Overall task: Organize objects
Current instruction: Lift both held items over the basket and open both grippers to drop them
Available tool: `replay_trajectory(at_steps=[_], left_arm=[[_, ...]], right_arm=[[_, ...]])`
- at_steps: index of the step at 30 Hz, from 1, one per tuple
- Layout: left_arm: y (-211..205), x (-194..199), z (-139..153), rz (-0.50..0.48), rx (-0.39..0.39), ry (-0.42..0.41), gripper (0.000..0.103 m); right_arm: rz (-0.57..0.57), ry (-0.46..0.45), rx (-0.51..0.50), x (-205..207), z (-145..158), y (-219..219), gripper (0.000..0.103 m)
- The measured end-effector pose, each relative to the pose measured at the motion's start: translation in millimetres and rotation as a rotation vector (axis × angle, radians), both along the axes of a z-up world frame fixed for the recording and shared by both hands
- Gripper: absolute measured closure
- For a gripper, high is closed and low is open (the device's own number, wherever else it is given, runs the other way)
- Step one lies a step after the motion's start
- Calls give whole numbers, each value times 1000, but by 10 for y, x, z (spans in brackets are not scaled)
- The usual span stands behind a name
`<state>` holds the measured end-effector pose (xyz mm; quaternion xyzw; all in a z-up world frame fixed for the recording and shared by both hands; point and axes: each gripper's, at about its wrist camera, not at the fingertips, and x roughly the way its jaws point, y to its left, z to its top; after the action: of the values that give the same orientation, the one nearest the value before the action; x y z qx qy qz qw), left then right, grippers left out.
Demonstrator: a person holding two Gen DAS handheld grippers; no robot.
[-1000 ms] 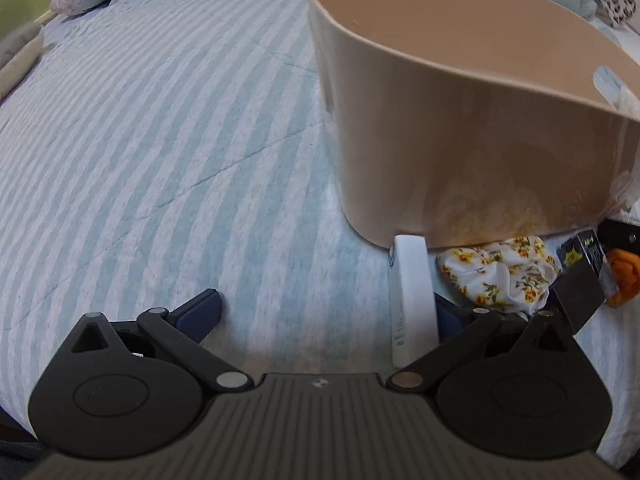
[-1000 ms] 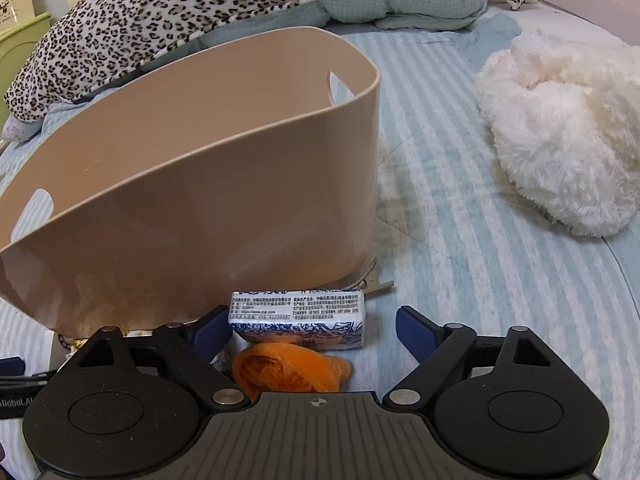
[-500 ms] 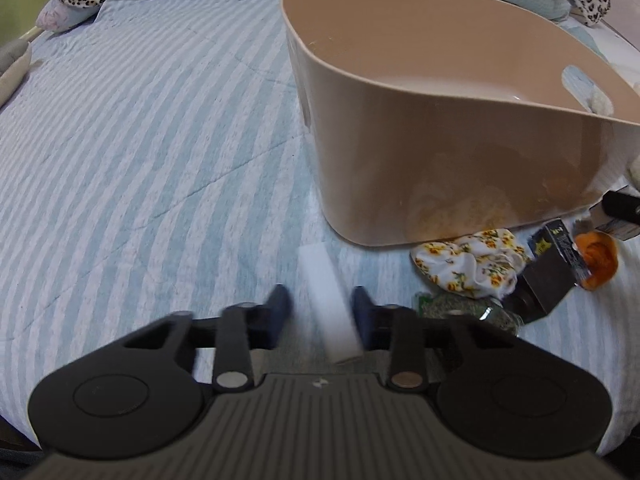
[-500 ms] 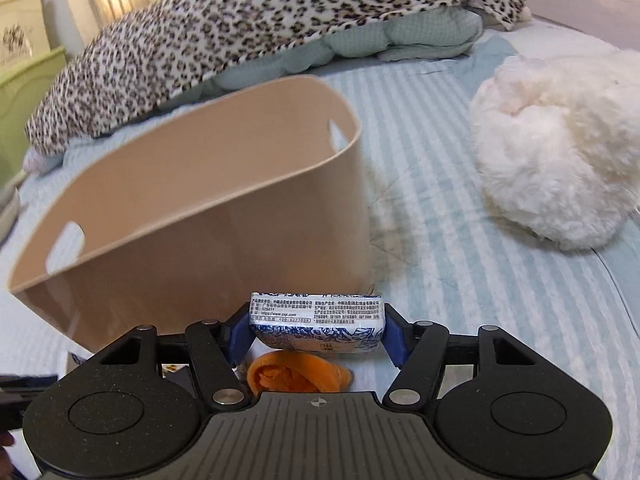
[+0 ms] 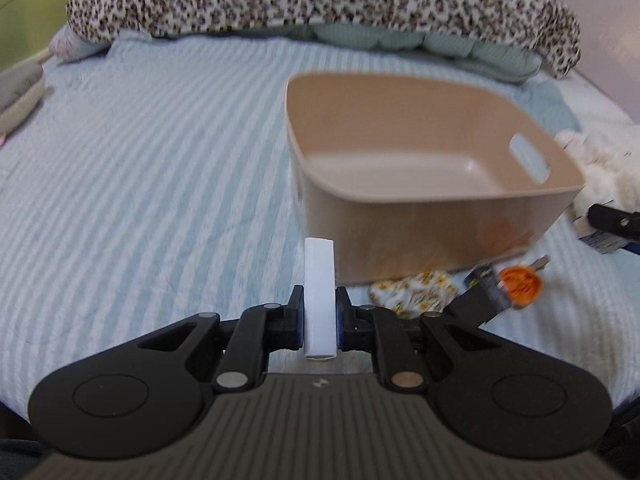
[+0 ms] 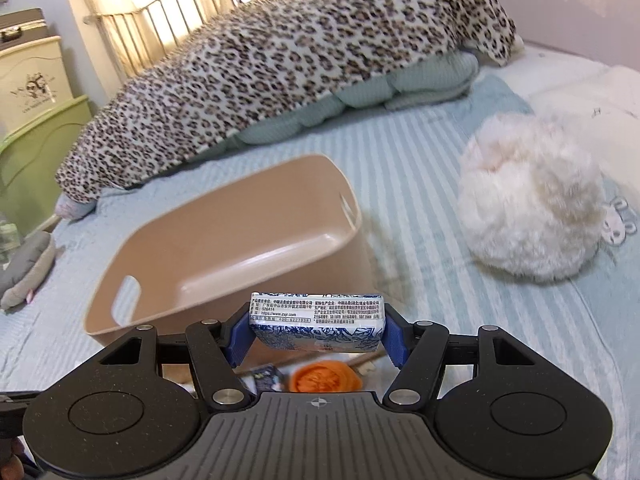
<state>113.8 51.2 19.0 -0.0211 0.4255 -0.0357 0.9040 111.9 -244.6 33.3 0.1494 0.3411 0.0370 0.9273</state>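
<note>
Left gripper (image 5: 319,312) pinching white block (image 5: 319,296), right gripper (image 6: 317,330) pinching tissue pack (image 6: 318,320), both raised near beige basket (image 5: 424,216), evidently for depositing.

A: What lies at twelve o'clock?

B: A leopard blanket (image 6: 280,60) heaped over a pale green quilt (image 6: 420,84), with a metal headboard (image 6: 168,12) behind it.

A: And under it all?

B: A bed in a blue-striped sheet (image 5: 140,184).

A: At three o'clock?

B: A fluffy white cushion (image 6: 528,204), well apart from the blanket.

A: Nine o'clock?

B: A grey plush toy (image 6: 28,268) on the sheet's edge. Higher, at ten, a green cabinet (image 6: 40,132) with a cream box (image 6: 28,68) on top.
</note>
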Motion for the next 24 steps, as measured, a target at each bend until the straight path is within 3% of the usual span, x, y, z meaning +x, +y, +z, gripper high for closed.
replay_trajectory(at_steps=[8,13,24], left_arm=[[-105,4,537,-2,27,-150,87],[-265,260,656,-18,61,-198,87],[-491,978,346,-6,120,-148,87]], right_arm=[[27,-79,3,65,283,107,42],[41,-113,-22,265,394,185,42],[91,-92,-149,866,361,545,42]])
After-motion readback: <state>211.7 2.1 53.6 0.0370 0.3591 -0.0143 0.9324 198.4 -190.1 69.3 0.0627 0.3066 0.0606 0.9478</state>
